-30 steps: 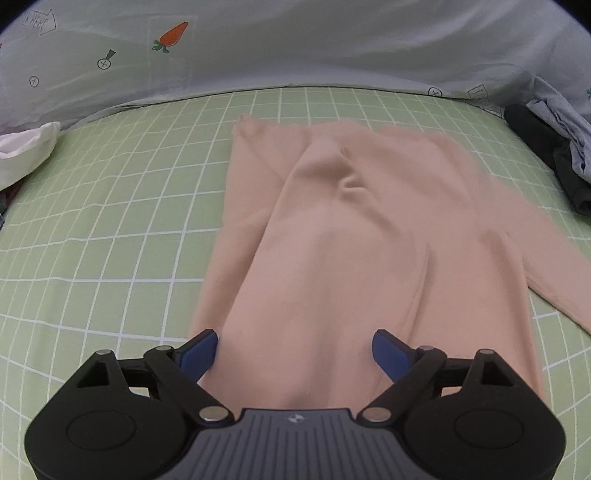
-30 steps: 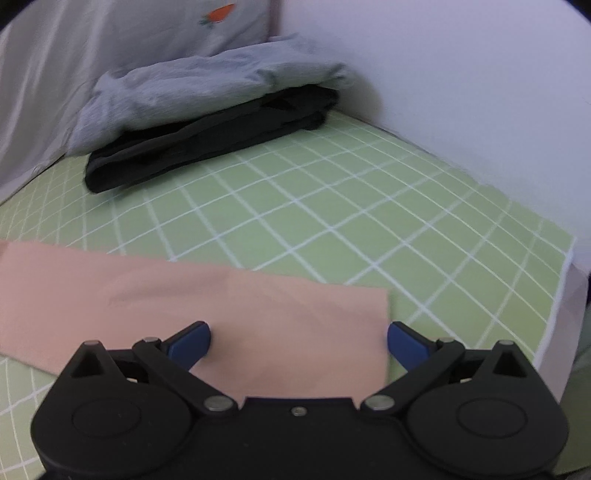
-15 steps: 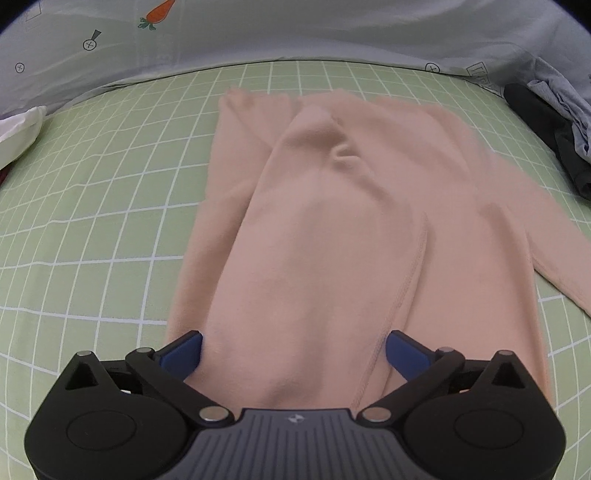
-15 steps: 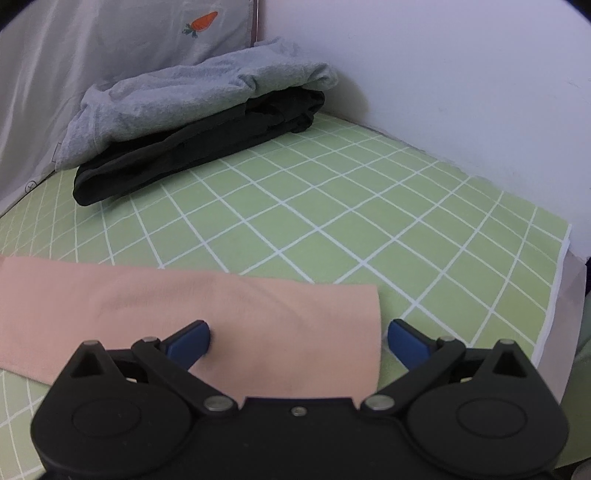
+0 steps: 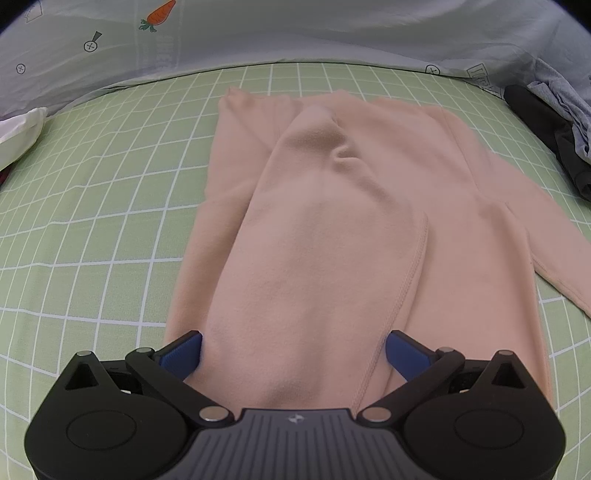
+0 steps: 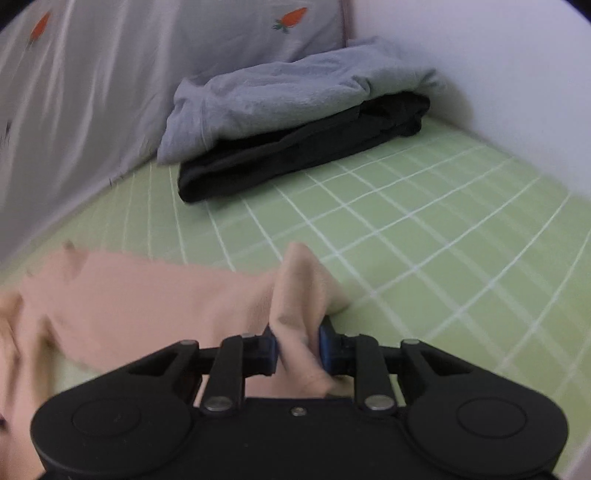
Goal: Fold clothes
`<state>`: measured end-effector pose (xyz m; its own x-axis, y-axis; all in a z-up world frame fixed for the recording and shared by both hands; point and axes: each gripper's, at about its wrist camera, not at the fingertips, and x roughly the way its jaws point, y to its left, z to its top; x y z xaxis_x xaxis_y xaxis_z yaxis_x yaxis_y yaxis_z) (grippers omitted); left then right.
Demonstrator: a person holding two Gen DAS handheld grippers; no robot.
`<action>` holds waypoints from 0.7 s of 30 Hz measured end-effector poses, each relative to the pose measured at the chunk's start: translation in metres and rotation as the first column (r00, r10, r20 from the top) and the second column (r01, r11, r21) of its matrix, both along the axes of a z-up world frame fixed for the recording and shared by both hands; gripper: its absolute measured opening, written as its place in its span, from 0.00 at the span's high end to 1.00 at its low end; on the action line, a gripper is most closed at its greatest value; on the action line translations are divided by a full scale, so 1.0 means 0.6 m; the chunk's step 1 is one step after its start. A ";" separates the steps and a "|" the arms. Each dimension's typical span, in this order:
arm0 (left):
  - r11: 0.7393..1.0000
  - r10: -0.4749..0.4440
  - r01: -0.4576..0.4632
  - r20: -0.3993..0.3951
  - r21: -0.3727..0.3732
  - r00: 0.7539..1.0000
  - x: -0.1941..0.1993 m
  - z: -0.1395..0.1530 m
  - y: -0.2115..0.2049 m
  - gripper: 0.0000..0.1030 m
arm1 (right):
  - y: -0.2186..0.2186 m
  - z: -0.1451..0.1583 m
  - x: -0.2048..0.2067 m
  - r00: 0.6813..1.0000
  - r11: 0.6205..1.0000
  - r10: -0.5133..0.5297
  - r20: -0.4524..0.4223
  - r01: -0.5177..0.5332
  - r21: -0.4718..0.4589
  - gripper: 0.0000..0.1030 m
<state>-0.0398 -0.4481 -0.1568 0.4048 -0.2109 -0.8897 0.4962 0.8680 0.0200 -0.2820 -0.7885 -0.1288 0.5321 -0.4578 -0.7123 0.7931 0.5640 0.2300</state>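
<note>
A peach long-sleeved top (image 5: 332, 221) lies on the green checked bed sheet (image 5: 92, 206), one sleeve folded over its body. My left gripper (image 5: 293, 350) is open, its blue fingers either side of the folded sleeve's near end, low over the cloth. In the right wrist view my right gripper (image 6: 297, 349) is shut on the cuff end of the other peach sleeve (image 6: 295, 295), which bunches up between the pads and is lifted a little off the sheet (image 6: 424, 240).
A folded grey garment (image 6: 295, 92) lies on a folded black one (image 6: 295, 151) in the bed's corner by the white wall; both show at the right edge of the left wrist view (image 5: 554, 122). A carrot-print pillow (image 5: 221, 33) lines the back. White cloth (image 5: 18, 133) lies far left.
My right gripper has closed on the sleeve end, which lay flat between open fingers before, and swung left. The left gripper stays open over the folded sleeve, shifted slightly.
</note>
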 end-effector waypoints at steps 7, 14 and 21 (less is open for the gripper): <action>1.000 -0.001 0.001 0.002 -0.002 1.000 0.001 0.000 -0.002 0.00 | 0.023 0.020 0.109 0.976 0.975 0.162 0.147 -0.182 0.129 0.87; 1.000 -0.003 0.003 0.005 -0.003 1.000 0.001 0.000 -0.004 0.00 | 0.148 0.070 0.258 0.770 0.775 0.617 0.160 -0.630 0.043 0.81; 1.000 -0.002 0.002 -0.002 -0.002 1.000 0.004 0.001 -0.006 0.00 | 0.184 0.065 0.254 0.772 0.773 0.634 0.053 -0.634 -0.013 0.03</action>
